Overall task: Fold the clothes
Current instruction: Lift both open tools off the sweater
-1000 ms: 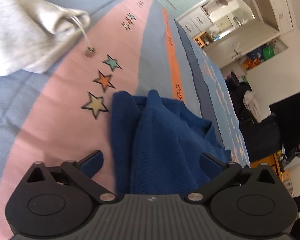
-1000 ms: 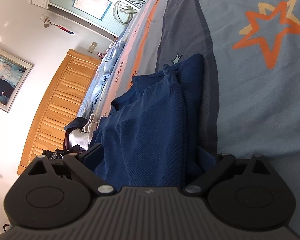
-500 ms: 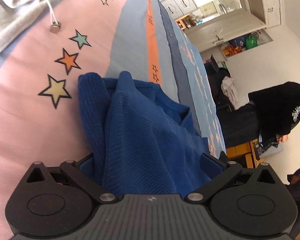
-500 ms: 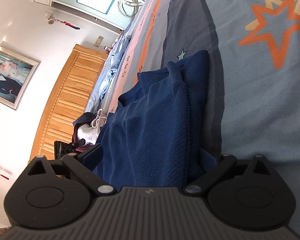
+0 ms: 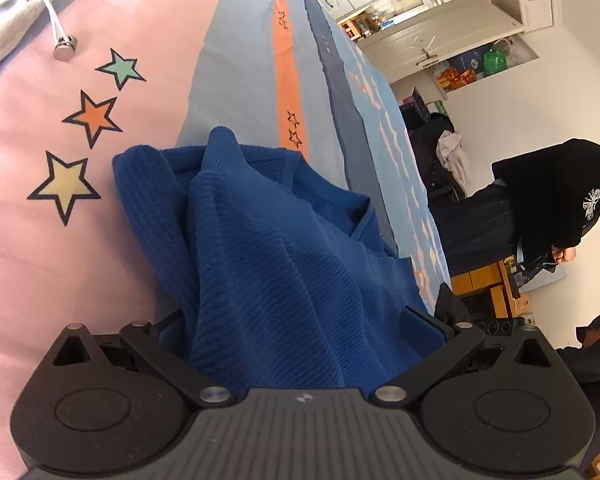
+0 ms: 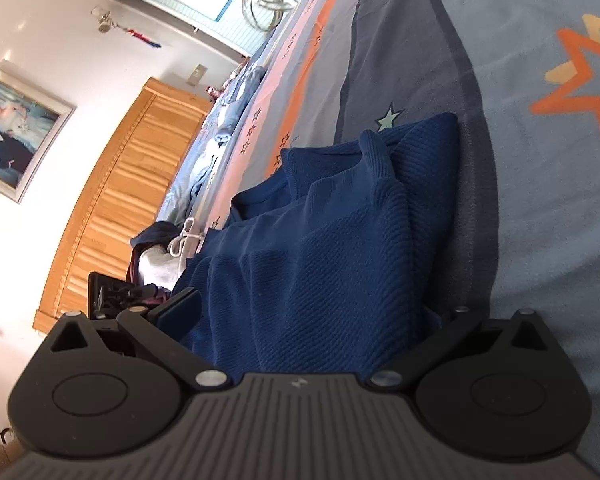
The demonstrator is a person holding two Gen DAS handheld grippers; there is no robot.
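A: Where is the sweater [image 5: 284,264] lying for us?

B: We are seeing it bunched on the bedspread [image 5: 236,64], beside the yellow star [image 5: 64,184], running back between the fingers of our left gripper [image 5: 300,320].

A: Are the jaws holding it?

B: We are seeing both sets standing wide with knit filling the gap; whether they are pinching it, we cannot tell. Our right gripper [image 6: 304,316] is facing the same sweater, the headboard [image 6: 116,196] showing behind.

A: Anything else?

B: A grey garment [image 5: 4,12] is lying well apart, its drawstring [image 5: 56,20] trailing.
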